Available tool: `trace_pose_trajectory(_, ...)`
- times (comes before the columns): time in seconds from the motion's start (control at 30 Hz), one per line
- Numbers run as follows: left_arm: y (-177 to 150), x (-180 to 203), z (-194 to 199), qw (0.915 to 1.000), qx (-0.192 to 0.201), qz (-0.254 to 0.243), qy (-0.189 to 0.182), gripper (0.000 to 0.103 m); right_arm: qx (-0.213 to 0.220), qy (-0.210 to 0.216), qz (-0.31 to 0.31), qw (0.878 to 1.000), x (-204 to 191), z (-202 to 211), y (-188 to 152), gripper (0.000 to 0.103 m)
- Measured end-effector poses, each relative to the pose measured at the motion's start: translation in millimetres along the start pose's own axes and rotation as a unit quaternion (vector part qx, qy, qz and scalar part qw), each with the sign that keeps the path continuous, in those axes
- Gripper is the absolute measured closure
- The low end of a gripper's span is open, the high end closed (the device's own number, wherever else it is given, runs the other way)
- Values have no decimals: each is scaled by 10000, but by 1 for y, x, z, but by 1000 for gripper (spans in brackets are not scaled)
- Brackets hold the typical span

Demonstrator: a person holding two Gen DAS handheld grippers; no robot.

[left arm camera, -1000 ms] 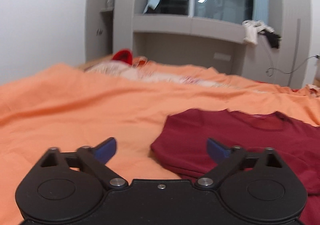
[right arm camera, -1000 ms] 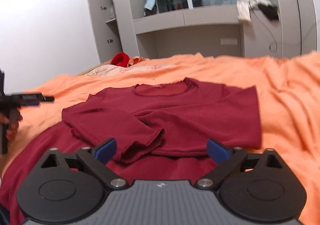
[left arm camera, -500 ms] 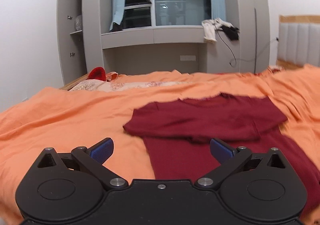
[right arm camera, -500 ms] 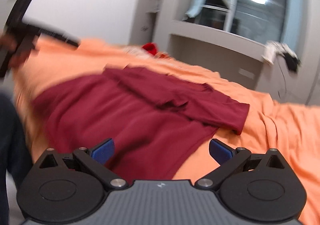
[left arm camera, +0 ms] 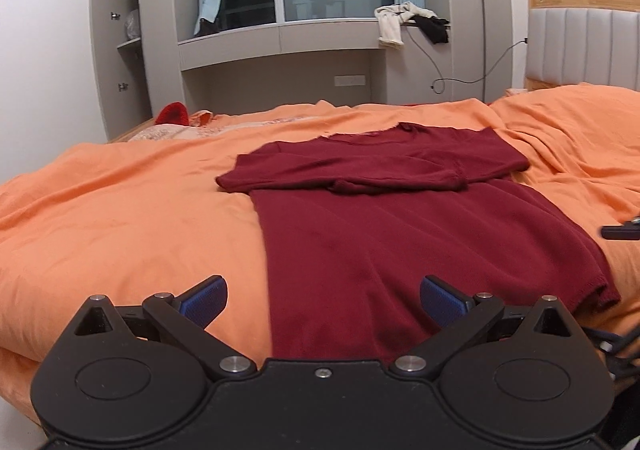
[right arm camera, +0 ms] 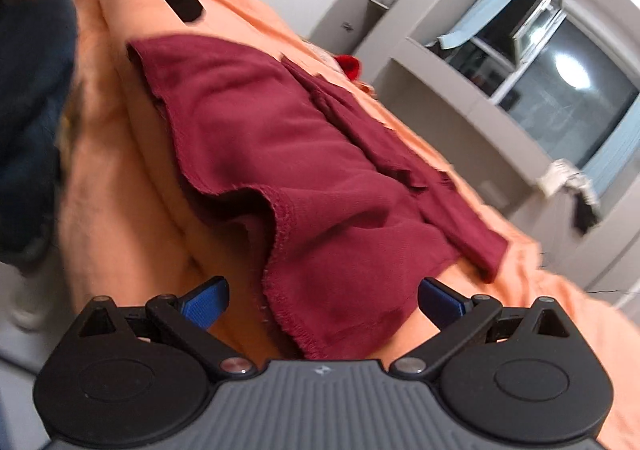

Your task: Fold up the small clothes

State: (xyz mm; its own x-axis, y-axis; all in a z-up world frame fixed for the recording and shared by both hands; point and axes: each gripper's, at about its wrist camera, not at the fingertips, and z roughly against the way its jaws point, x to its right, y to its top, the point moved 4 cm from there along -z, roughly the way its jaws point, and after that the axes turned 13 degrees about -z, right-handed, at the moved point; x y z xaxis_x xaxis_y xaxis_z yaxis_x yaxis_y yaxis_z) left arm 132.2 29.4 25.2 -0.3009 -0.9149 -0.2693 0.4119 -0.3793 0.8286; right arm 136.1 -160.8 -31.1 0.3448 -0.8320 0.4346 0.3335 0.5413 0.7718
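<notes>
Garment: dark red top [left arm camera: 420, 234] is laid flat on the orange bedspread [left arm camera: 120, 217], sleeves folded across the chest, hem at the near bed edge.
Left gripper [left arm camera: 323, 296]: held wide open above the hem, nothing gripped.
Right gripper [right arm camera: 323, 296]: held wide open at the hem's corner [right arm camera: 320, 314], nothing gripped.

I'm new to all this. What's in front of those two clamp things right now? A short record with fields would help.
Garment: dark red top, sleeves folded across the chest
Surface: orange bedspread
Left gripper: jaws open, at the top's hem, holding nothing
Right gripper: jaws open, at a rumpled hem corner, holding nothing
Background: grey window shelf with clothes
</notes>
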Motion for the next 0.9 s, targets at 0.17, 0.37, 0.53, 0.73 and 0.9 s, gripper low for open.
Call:
trace_pose_trajectory(0.17, -6, 17, 10, 9987, 274, -360, -231, 1, 352, -109, 277, 9989, -9, 9, 3, 32)
trace_pose_trajectory(0.37, -11, 53, 10, 9907, 437, -1185, -510, 1, 470, -46, 110, 9988, 0, 25, 8, 93)
trace_pose_trajectory(0.53, -9, 94, 3, 9778, 606, -1965, -403, 1, 737, 72, -422, 9964, 23, 46, 30, 97)
trace_pose_trajectory(0.73, 0, 122, -22, 9693, 619, -2378, 95, 8, 1143, 187, -844, 9897, 52, 67, 64, 97)
trace_pose_trajectory(0.9, 9, 107, -42, 9742, 204, -2128, 721, 38, 1427, 27, -899, 9857, 65, 77, 74, 98)
